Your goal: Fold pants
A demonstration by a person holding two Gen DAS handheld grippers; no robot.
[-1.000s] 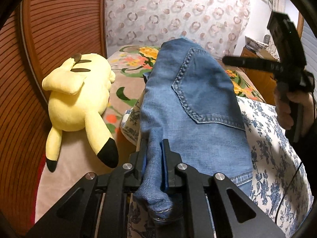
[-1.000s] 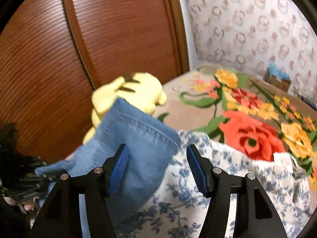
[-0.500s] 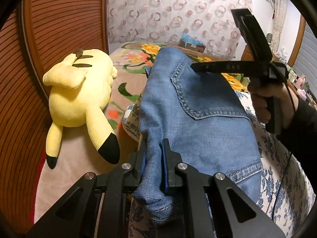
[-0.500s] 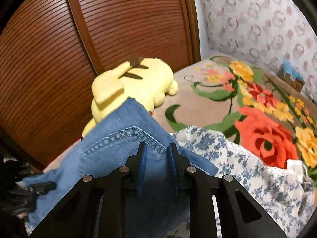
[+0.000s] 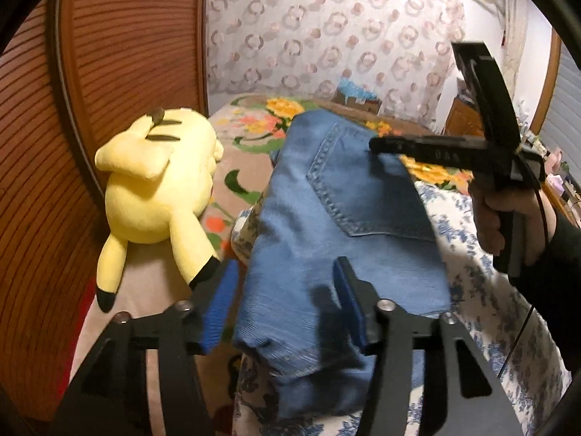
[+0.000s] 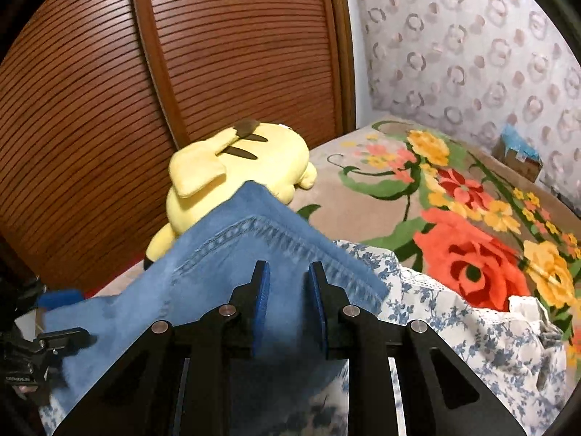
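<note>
Left tongs (image 5: pixel 283 305) have just sprung apart, pads clear of the denim hem that lies loose between them. The folded pants (image 5: pixel 337 225) lie on the bed's blue-flowered quilt (image 5: pixel 483 301), long axis running away from them toward the far wall. Right tongs (image 6: pixel 287 294), over the far end, stand narrowed, denim between the pads; whether they pinch it, I cannot tell.

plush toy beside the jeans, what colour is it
Yellow, with black tips on its ears and dark stripes on its back; the plush toy shows best in the left wrist view.
</note>
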